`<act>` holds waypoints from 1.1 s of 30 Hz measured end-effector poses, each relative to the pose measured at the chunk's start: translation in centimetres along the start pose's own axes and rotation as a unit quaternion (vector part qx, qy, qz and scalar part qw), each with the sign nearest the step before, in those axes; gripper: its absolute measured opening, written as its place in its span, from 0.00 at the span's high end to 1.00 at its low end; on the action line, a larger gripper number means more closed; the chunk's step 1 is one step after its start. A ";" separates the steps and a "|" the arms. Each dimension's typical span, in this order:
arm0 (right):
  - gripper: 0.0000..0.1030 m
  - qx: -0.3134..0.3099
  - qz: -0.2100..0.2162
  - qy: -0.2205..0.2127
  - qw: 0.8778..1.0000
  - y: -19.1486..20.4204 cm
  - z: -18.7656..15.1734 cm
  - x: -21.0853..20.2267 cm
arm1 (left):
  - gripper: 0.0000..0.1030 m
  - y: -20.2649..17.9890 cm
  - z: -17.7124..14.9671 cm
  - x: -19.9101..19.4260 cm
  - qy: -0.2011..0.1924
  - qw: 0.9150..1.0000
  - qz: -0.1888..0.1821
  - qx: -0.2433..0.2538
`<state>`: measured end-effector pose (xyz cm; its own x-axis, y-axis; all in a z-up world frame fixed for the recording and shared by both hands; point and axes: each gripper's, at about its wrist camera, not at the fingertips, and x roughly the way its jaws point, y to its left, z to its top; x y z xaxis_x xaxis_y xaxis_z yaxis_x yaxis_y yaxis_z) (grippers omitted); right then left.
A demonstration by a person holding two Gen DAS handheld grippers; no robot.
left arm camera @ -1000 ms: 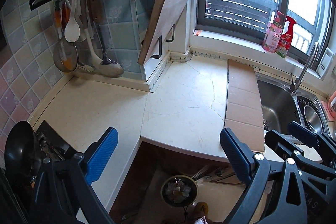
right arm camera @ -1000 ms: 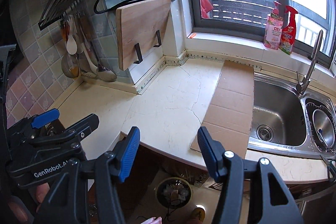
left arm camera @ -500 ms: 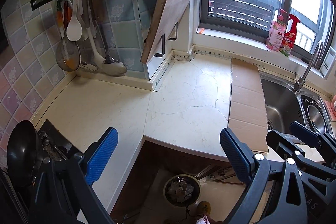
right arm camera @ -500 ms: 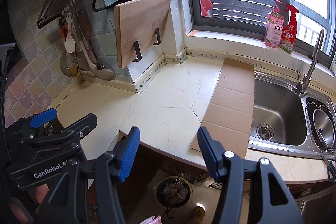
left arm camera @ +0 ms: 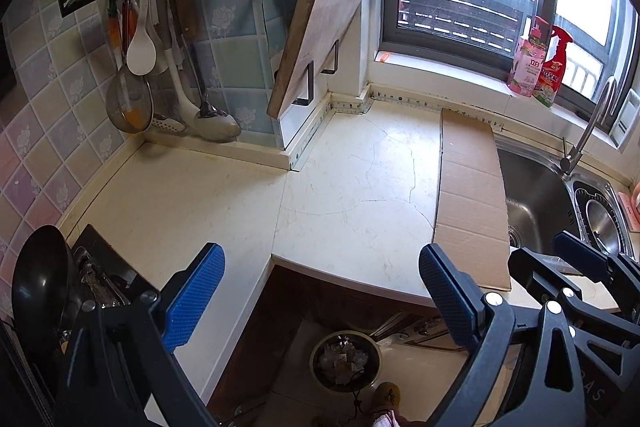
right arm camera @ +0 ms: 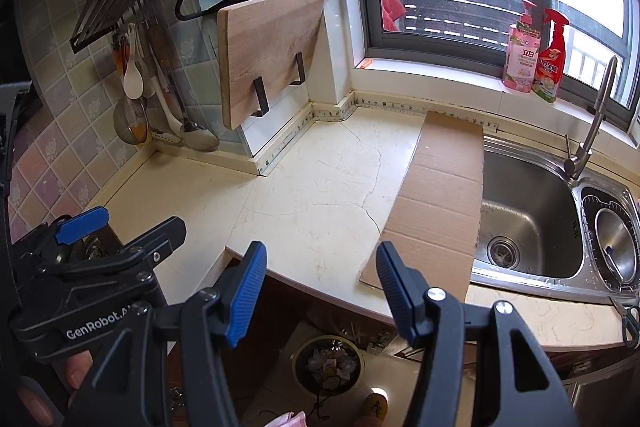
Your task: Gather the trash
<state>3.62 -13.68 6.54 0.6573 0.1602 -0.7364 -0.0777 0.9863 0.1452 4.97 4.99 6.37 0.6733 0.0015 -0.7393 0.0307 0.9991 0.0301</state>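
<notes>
Cardboard strip point(right arm camera: 440, 199) flat on counter point(right arm camera: 320, 187), long axis toward window, both jaws wide, empty.

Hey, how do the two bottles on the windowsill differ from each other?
The pink bottle has a pump top, while the red bottle has a trigger sprayer. The pink bottle looks wider and pale with a pink label; the red bottle is narrower, bright red above and green at the base. The pink bottle stands to the left, the red bottle nearer the faucet. Both stand upright, side by side, on the windowsill.
</notes>
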 end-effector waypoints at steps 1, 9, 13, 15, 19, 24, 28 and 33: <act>0.44 0.000 0.000 0.001 1.000 0.0 0.0 0.0 | 0.06 -0.1 -0.2 0.0 0.001 1.000 0.001 -0.001; 0.44 0.000 0.000 0.002 1.000 -0.2 -0.1 0.0 | 0.06 -0.1 -0.2 0.1 0.002 1.000 0.002 -0.001; 0.44 0.000 -0.001 0.004 1.000 -0.6 -0.4 0.1 | 0.06 -0.5 -0.8 0.2 0.004 1.000 0.003 -0.001; 0.44 -0.001 -0.002 0.005 1.000 -0.7 -0.4 0.2 | 0.06 -0.7 -1.0 0.2 0.005 1.000 0.003 -0.001; 0.44 -0.001 -0.001 0.005 1.000 -0.7 -0.4 0.2 | 0.06 -0.7 -1.0 0.2 0.007 1.000 0.004 -0.001; 0.44 -0.001 0.000 0.006 1.000 -0.8 -0.4 0.2 | 0.06 -1.1 -0.9 0.4 0.010 1.000 0.005 -0.001; 0.44 -0.003 0.004 0.007 1.000 -1.1 -0.3 0.3 | 0.06 -1.2 -0.9 0.5 0.012 1.000 0.006 0.000; 0.44 -0.006 0.010 0.011 1.000 -1.6 -0.2 0.6 | 0.06 -1.5 -0.9 0.7 0.015 1.000 0.007 0.000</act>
<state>3.98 -15.17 5.77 0.6390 0.1802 -0.7478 -0.0988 0.9833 0.1526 4.68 3.58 5.19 0.6515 0.0177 -0.7584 0.0211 0.9989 0.0415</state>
